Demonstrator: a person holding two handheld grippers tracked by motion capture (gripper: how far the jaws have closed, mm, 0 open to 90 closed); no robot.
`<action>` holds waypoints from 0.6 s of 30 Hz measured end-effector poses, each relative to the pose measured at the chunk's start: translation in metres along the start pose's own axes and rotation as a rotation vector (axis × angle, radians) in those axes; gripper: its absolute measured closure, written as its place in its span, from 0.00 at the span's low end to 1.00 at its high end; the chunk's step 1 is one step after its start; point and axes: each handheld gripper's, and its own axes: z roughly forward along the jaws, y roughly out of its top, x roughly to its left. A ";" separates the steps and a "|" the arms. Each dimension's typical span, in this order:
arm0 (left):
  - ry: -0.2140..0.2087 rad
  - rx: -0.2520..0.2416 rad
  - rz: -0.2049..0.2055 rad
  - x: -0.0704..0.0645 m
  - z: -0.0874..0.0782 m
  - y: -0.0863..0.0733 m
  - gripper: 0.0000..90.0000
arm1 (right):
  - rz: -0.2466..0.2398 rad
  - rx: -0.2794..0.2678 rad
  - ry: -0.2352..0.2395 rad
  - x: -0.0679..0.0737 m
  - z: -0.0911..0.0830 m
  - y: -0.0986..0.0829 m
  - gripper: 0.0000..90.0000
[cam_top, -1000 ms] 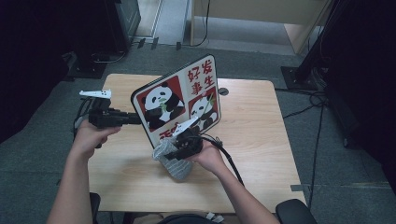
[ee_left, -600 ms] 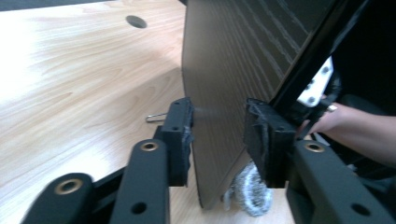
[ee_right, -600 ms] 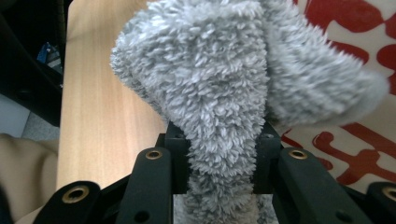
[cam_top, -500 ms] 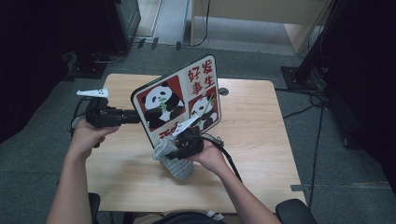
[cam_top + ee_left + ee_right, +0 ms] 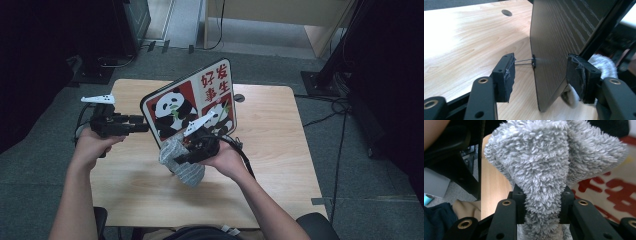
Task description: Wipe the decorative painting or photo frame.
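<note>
Right gripper, frame centre, pinches grey cloth against panda board. Left gripper spread, straddling board's upright edge.

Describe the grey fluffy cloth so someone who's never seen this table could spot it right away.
On the light wooden table, find the upright red, white and black panda picture board. At its lower front edge, the right gripper pinches a grey fluffy cloth, the table's one soft, shaggy thing.

Fluffy grey cloth, glossy printed board, pale wood table
</note>
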 end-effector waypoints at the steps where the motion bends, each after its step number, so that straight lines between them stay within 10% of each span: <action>1: 0.001 0.002 0.003 0.000 0.000 0.000 0.44 | -0.003 -0.002 -0.003 0.001 -0.002 0.003 0.76; 18: 0.014 -0.007 0.004 0.005 -0.012 -0.004 0.40 | -0.112 -0.011 0.013 0.026 -0.019 0.056 0.75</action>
